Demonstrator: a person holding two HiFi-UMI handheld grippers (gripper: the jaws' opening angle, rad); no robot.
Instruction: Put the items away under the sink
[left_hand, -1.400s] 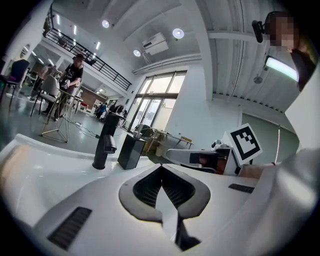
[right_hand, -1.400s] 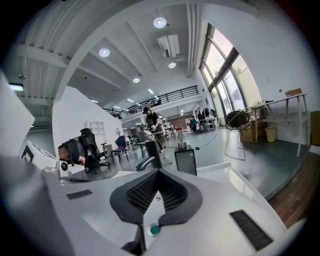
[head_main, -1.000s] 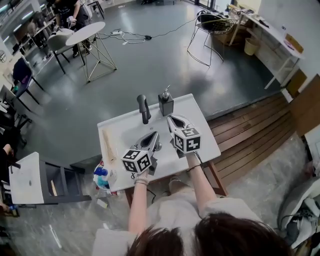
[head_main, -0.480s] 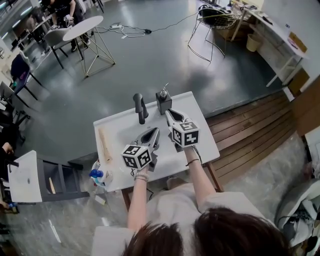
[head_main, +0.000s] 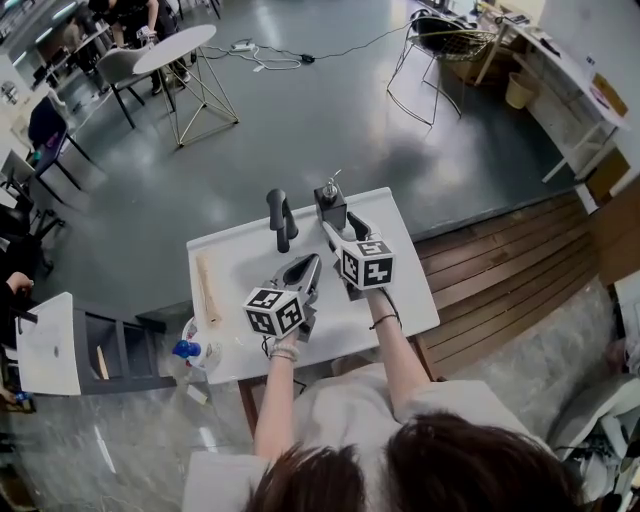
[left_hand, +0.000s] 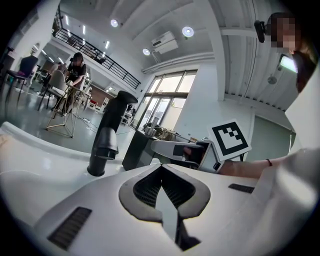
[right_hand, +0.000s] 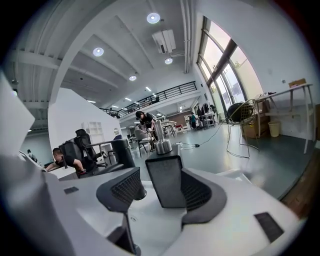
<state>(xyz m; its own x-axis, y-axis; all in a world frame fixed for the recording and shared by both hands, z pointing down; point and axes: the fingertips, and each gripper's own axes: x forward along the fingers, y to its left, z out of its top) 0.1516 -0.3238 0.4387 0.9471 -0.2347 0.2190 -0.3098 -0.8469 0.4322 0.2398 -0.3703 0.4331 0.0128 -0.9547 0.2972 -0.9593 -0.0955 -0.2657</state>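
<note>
Blue-capped bottle (head_main: 183, 350) beside counter (head_main: 405, 290): head view only

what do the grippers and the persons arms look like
The left gripper and right gripper are white moulded shells with dark grey ribbed pads. Each carries a cube of black-and-white square markers. The arms are bare below a pale short-sleeved top, with a thin dark band on the right wrist.

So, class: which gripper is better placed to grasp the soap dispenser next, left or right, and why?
Right. The right gripper has just been opening its jaws, with the soap dispenser directly ahead at their tips, not yet gripped. The left gripper is shut and sits further back from it.
</note>
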